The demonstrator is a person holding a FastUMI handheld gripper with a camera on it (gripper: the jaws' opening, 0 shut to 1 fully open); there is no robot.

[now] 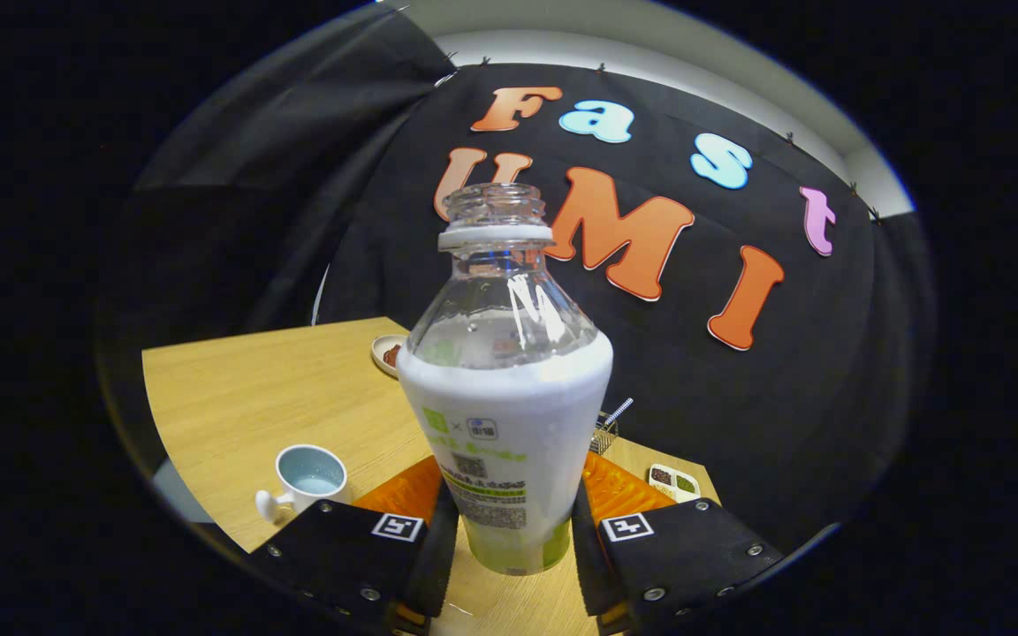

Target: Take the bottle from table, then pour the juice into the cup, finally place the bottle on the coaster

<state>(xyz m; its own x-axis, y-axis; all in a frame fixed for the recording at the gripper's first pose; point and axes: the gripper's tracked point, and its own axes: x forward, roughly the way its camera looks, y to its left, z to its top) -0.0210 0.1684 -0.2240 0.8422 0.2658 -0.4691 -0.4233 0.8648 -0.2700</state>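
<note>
A clear uncapped bottle (pixel 505 389) with a white-and-green label stands upright between my fingers, and my gripper (pixel 509 521) is shut on its lower body. Its base hangs just above the wooden table (pixel 253 389). A white cup (pixel 307 481) with liquid in it stands on the table beside the left finger (pixel 359 548). An orange coaster (pixel 624 490) lies on the table behind the bottle, showing on both sides of it.
A small white dish (pixel 388 353) with something red sits at the far edge of the table. Behind the bottle to the right stand a wire holder (pixel 606 428) and a white two-part dish (pixel 674 481).
</note>
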